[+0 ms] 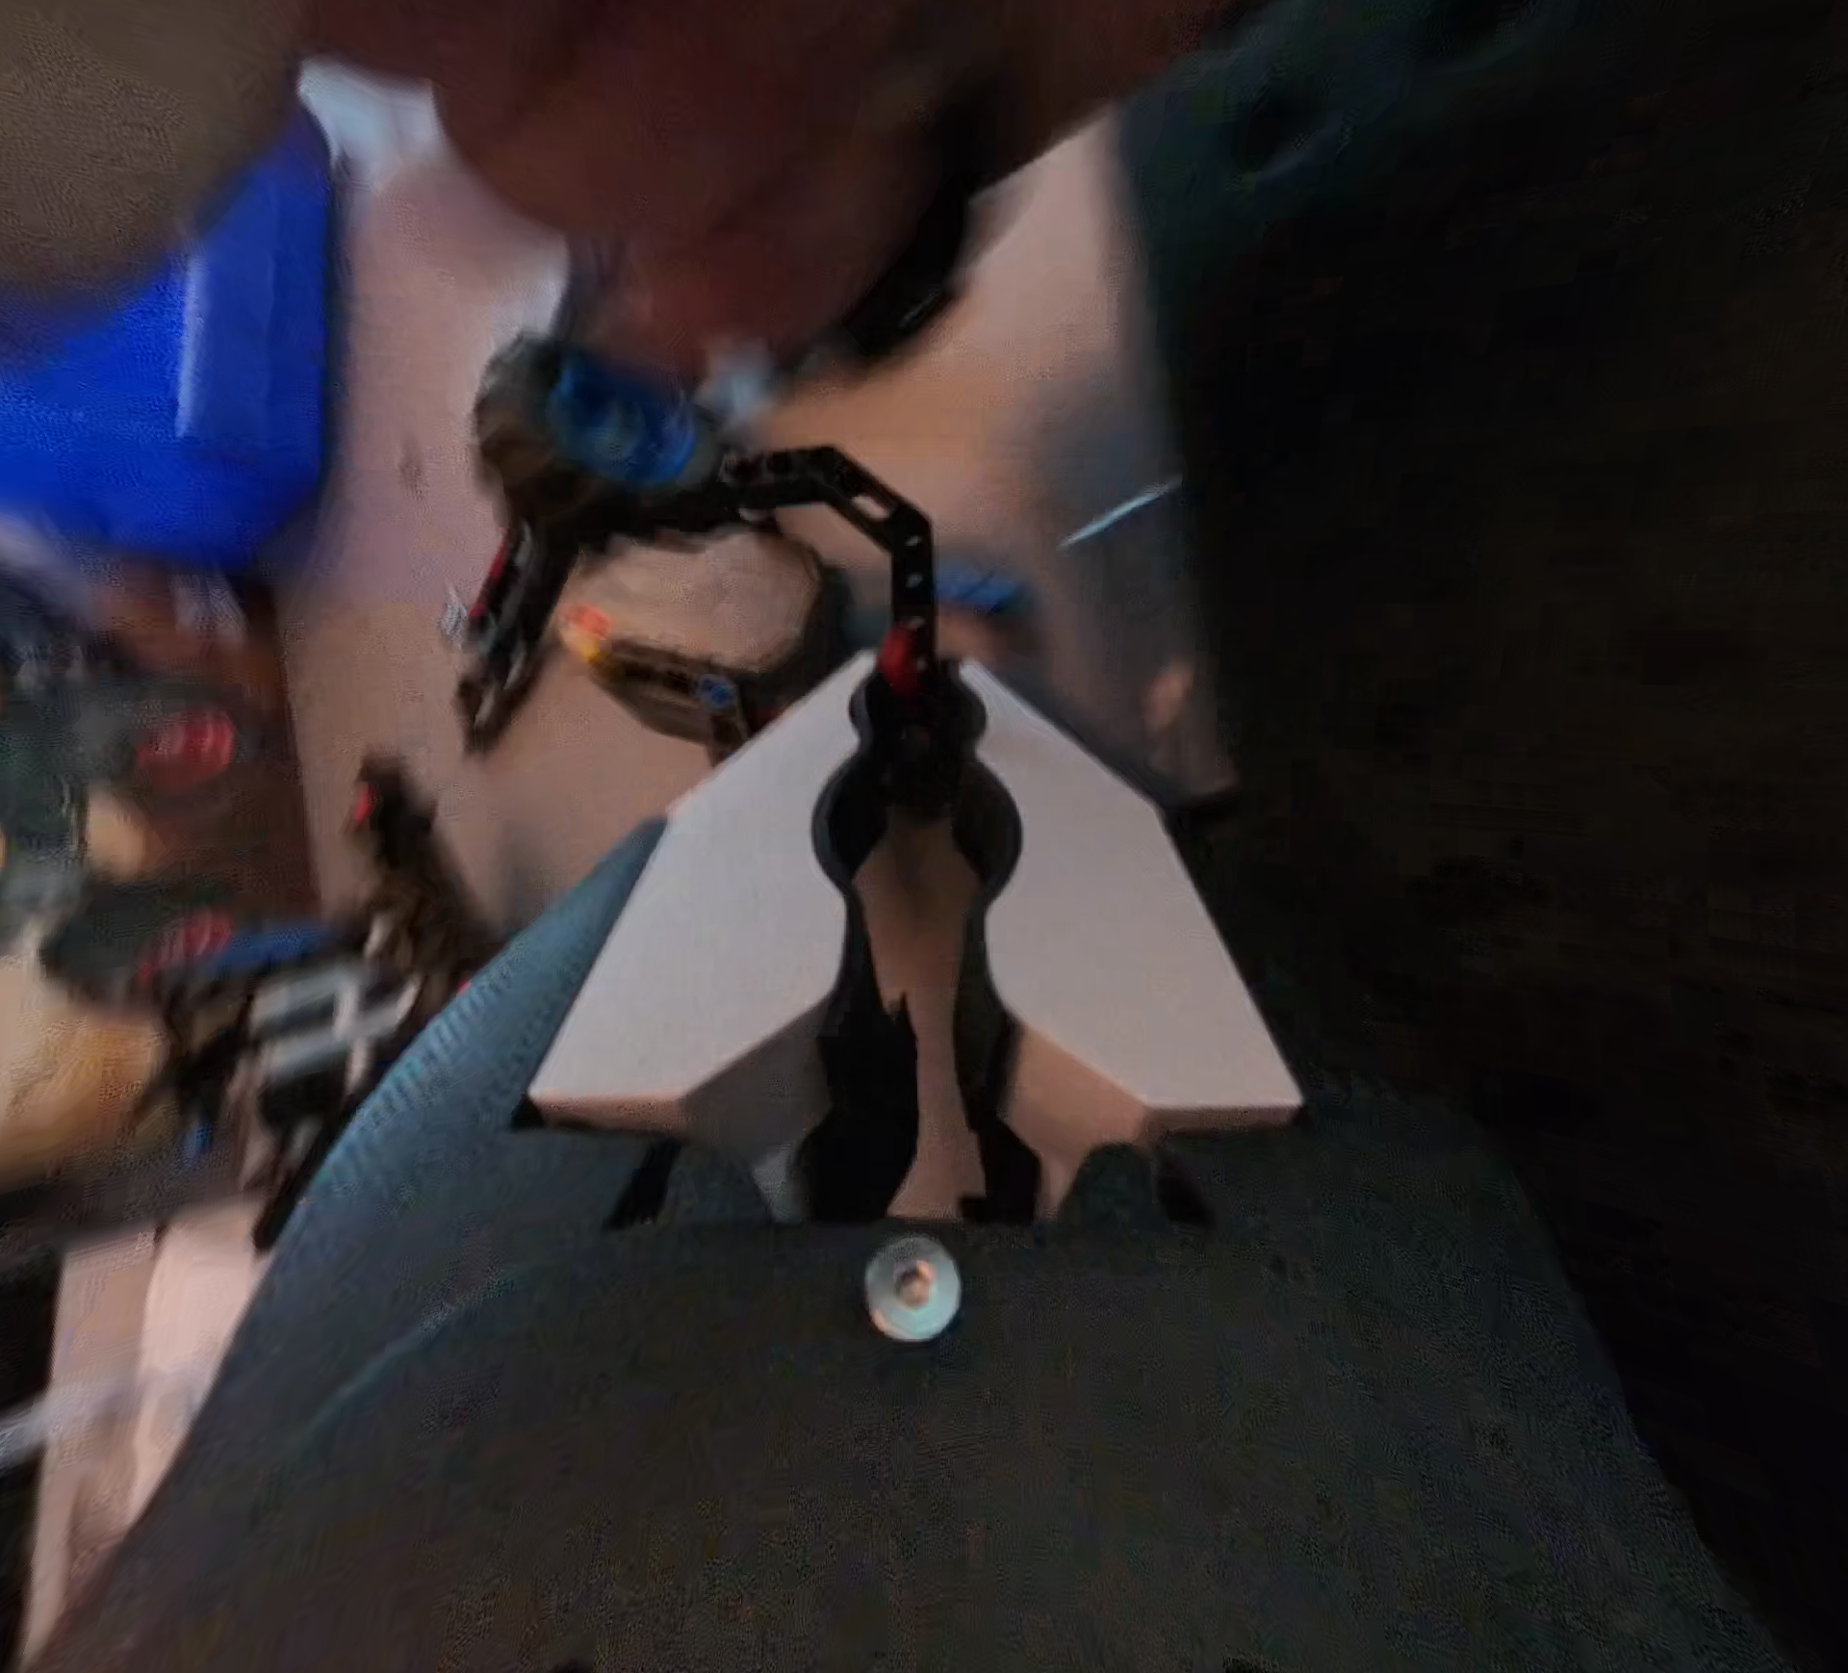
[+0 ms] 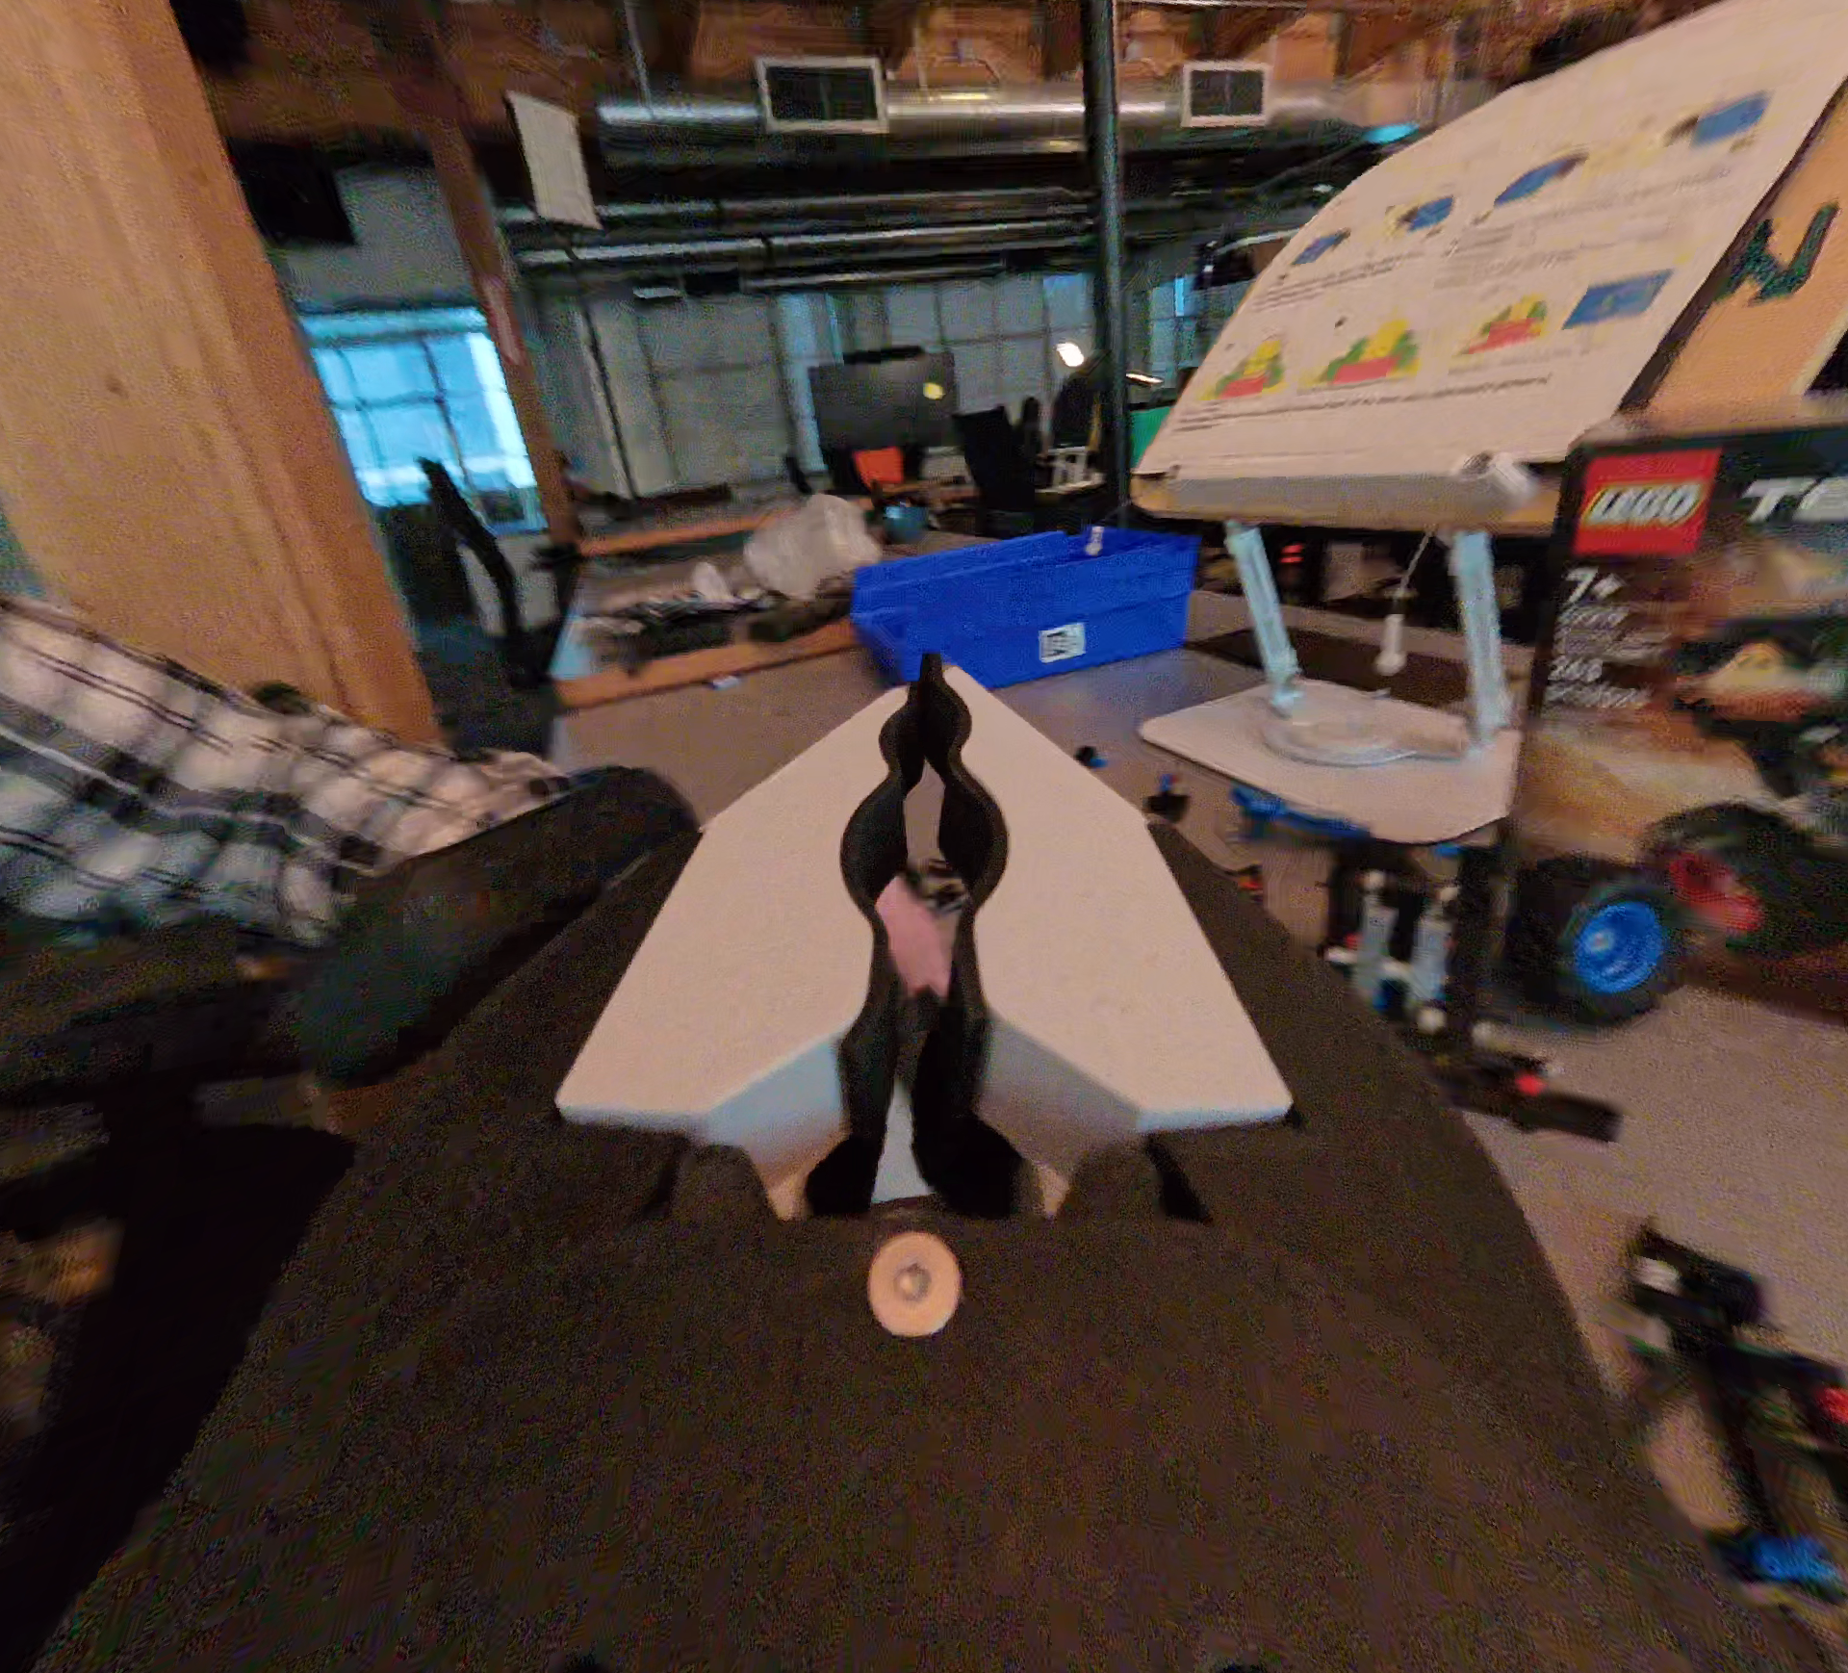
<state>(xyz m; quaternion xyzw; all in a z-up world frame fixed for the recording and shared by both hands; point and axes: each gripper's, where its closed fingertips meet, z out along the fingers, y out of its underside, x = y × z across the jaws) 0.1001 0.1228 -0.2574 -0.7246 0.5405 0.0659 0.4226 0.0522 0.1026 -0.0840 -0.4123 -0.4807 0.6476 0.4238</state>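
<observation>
The left tongs [image 1: 915,725] are clamped on the end of a black angled beam [image 1: 880,525] with a red pin at the pinch point; the beam belongs to a dark toy-brick assembly [image 1: 620,465] with a blue round part, held above the pale tabletop [image 1: 1010,385]. That view is heavily blurred, so how the beam joins the rest cannot be made out. The right tongs [image 2: 928,715] are closed to a narrow slit, tips touching or nearly so; something small and pink [image 2: 915,935] shows through the gap further back between the fingers, but whether it is gripped or merely seen behind them cannot be told.

As a judgement only: the build looks partly put together, since a wheeled chassis with a blue hub [image 2: 1610,945] stands on the tabletop to the right and loose pieces [image 2: 1520,1085] lie about it, while the left side holds a separate sub-assembly, apart from the chassis.

Further out, a blue bin [image 2: 1020,605] sits beyond the right tongs, a tilted instruction board [image 2: 1480,245] on a white stand [image 2: 1340,755] rises at right, just beside a toy box [image 2: 1700,585]. A plaid sleeve [image 2: 200,785] reaches in at left. In the left view more dark parts [image 1: 200,975] crowd the left edge, close to the held assembly
</observation>
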